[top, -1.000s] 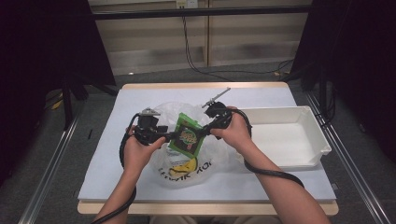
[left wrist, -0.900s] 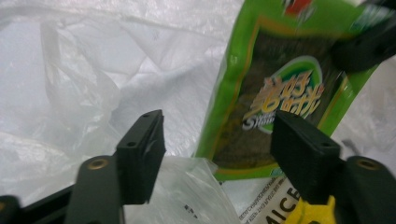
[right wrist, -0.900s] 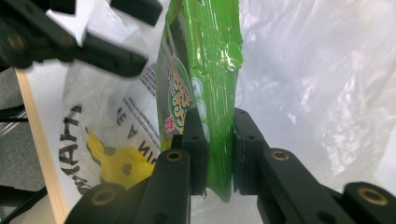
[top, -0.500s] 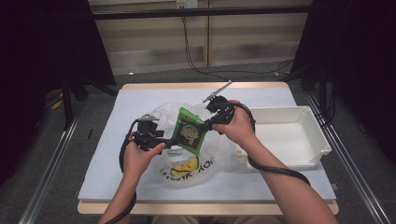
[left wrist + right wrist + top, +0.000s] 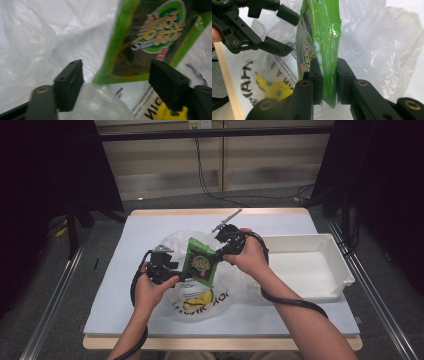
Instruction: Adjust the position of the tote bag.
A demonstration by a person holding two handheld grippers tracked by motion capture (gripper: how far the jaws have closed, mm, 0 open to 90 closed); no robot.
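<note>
- the right hand-held gripper [image 5: 216, 256] is clenched on one edge of the green snack packet [image 5: 200, 262]; in the right gripper view its two black pads press on the packet [image 5: 325, 50] from both sides, with the packet standing on edge between them.
- the packet hangs in the air above the clear plastic bag [image 5: 200, 295], tilted, between the two hands and over the middle of the desk [image 5: 125, 240].
- the left hand-held gripper [image 5: 181, 278] sits just beside the packet's lower corner with its jaws apart; in the left gripper view the packet [image 5: 150, 37] lies beyond the spread pads and does not touch them, so it is released.
- those left jaws have just been opening and then closing a little, with crumpled bag plastic [image 5: 100, 105] and no packet between them.
- against the frame from a second ago, the left hand-held gripper then sat right against the packet's lower edge; now a small gap shows.
- the packet has risen slightly and stands steeper than before, and the right hand has stayed at about the same spot.
- the bag lies flat on the desk, its yellow print [image 5: 199, 298] and dark lettering showing below the packet.
- the white tray [image 5: 340, 265] sits at the right side of the desk, just beside the right forearm.
</note>
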